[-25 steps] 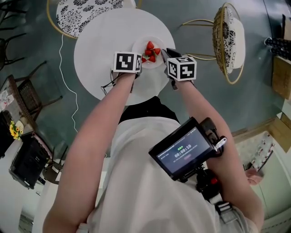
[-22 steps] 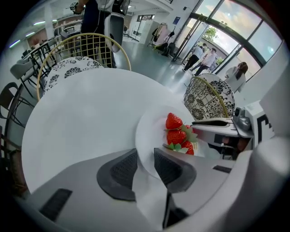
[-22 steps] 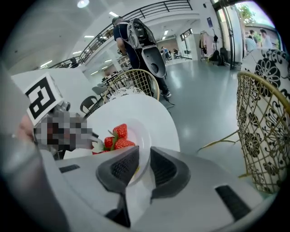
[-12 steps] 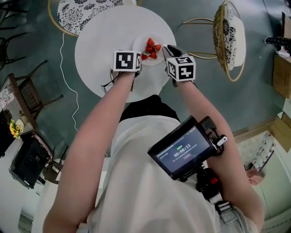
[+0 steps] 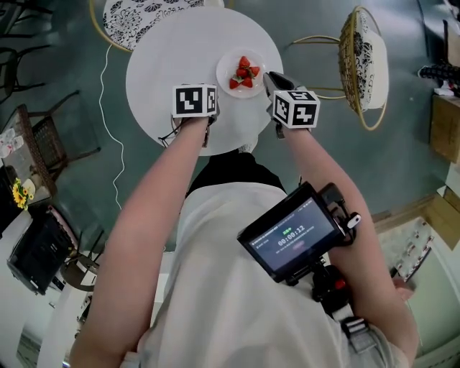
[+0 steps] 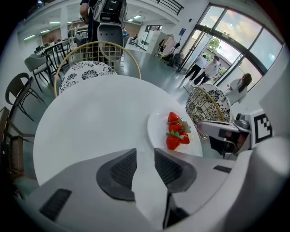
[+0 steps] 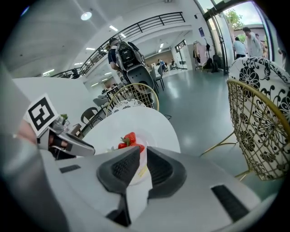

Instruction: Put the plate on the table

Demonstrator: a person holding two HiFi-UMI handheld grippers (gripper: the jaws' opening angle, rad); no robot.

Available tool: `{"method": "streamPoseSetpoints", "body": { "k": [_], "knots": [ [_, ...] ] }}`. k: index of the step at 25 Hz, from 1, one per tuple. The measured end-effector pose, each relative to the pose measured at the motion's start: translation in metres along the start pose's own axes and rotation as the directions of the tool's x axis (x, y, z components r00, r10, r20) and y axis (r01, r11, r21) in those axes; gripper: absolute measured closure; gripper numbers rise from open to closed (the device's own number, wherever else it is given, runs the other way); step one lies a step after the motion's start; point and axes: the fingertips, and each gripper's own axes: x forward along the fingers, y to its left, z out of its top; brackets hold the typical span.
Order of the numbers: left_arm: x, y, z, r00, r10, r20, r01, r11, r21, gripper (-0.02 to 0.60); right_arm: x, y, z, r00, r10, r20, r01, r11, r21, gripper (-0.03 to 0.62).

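A white plate (image 5: pixel 226 68) holding strawberries (image 5: pixel 244 72) sits at the right side of the round white table (image 5: pixel 180 57). My right gripper (image 5: pixel 272 80) is shut on the plate's right rim, and that rim (image 7: pixel 139 174) runs between its pads. My left gripper (image 5: pixel 198 100) hovers over the table left of the plate and apart from it. In the left gripper view its jaws (image 6: pixel 145 161) stand a narrow gap apart with only bare table (image 6: pixel 90 122) between them. There the plate (image 6: pixel 156 129) lies ahead to the right.
A wicker chair with a patterned cushion (image 5: pixel 363 61) stands right of the table. Another patterned chair (image 5: pixel 144 14) stands at its far side. A white cable (image 5: pixel 108 108) runs along the floor to the left. People stand in the hall behind.
My left gripper has come off the plate's rim and moved left. The plate, still in the right gripper, has shifted slightly farther onto the table.
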Motion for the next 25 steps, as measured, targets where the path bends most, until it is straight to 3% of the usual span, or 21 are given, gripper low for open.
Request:
{"method": "streamPoseSetpoints", "body": {
  "k": [3,10,25],
  "knots": [
    [-0.001,0.001,-0.011,1.0,0.0,0.007,0.0,1.0,-0.012,0.48,-0.004,0.001,-0.005,1.0,0.011,0.003,-0.011,1.0,0.015,0.589],
    [-0.004,0.005,-0.023,1.0,-0.007,0.02,0.007,1.0,-0.018,0.48,-0.007,0.014,-0.008,0.998,0.052,0.019,-0.052,0.999,-0.004,0.589],
    [-0.065,-0.039,-0.071,0.994,-0.018,0.111,0.016,1.0,0.018,0.48,-0.098,0.037,-0.006,0.978,0.117,0.172,-0.122,0.992,0.015,0.589]
  ]
}}
